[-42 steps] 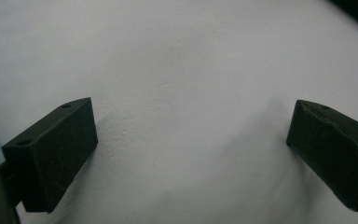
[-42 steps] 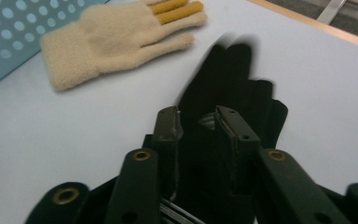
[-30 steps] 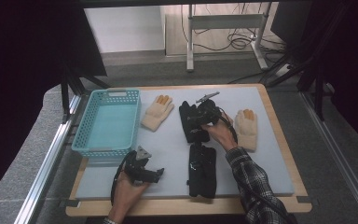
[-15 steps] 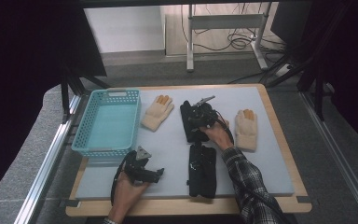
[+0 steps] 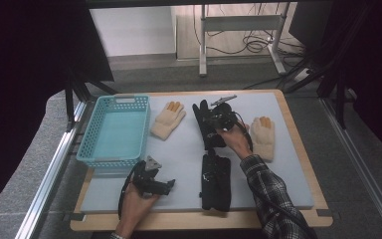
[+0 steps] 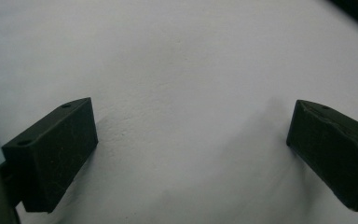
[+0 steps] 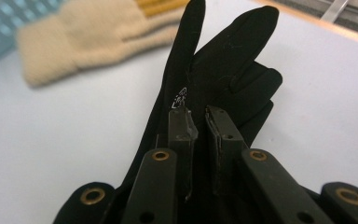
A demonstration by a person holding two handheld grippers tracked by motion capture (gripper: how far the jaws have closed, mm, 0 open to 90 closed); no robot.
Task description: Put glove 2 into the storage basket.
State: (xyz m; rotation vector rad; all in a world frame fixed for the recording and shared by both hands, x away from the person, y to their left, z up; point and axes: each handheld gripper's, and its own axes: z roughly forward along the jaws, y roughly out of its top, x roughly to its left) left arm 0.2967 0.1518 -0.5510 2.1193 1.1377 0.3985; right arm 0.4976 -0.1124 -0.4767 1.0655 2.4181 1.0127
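A black glove [image 5: 205,125] lies on the grey mat [image 5: 179,149] at mid-table, fingers pointing away. My right gripper [image 5: 221,117] sits on it, and in the right gripper view its jaws are shut on a fold of this black glove [image 7: 223,60], pinched near the palm by my right gripper [image 7: 200,125]. A second black glove [image 5: 215,181] lies nearer the front edge. One cream glove [image 5: 168,119] lies beside the basket, another cream glove [image 5: 262,137] to the right of my hand. My left gripper [image 5: 154,183] rests low on the mat, open and holding nothing [image 6: 191,140].
A light blue plastic basket [image 5: 114,130] stands at the mat's left side with nothing in it. The mat lies on a wooden board [image 5: 298,144]. A metal rail [image 5: 54,169] runs along the left, and a frame with cables [image 5: 238,30] stands behind the table.
The right hand has shifted slightly on the far black glove. The left gripper has stayed where it was.
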